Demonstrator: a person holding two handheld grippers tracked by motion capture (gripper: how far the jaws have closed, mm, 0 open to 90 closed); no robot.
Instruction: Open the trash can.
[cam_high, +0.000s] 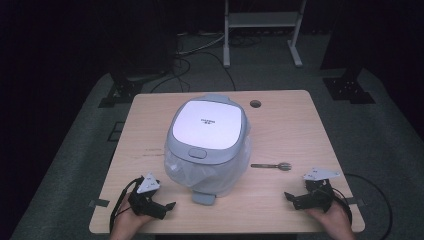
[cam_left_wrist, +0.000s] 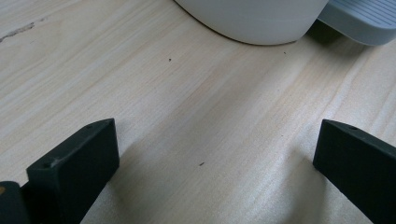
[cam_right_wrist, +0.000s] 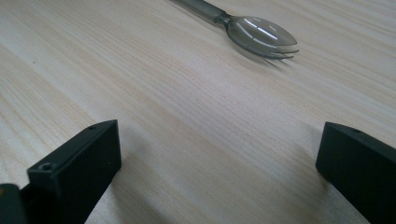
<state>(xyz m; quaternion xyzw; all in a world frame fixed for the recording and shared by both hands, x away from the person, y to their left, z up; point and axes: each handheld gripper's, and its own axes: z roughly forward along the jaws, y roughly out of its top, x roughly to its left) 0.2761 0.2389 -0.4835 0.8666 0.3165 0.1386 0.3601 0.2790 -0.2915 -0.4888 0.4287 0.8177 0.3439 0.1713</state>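
A grey and white rice cooker (cam_high: 209, 142) with its lid down stands in the middle of the wooden table (cam_high: 295, 130). Its white curved base (cam_left_wrist: 254, 21) and grey front foot (cam_left_wrist: 362, 21) appear at the top of the left gripper view. A dark translucent spork (cam_high: 272, 166) lies on the table right of the cooker; its tined head (cam_right_wrist: 261, 35) is at the top of the right gripper view. My left gripper (cam_high: 167, 207) rests open near the front left edge, nothing between its jaws. My right gripper (cam_high: 291, 199) rests open near the front right edge, jaws wide and empty.
A round cable hole (cam_high: 255, 104) sits in the table's far right part. Beyond the table are a white metal frame (cam_high: 262, 30), black stand feet (cam_high: 350, 87) and cables on grey carpet. A black cable (cam_high: 372, 195) trails off the right gripper.
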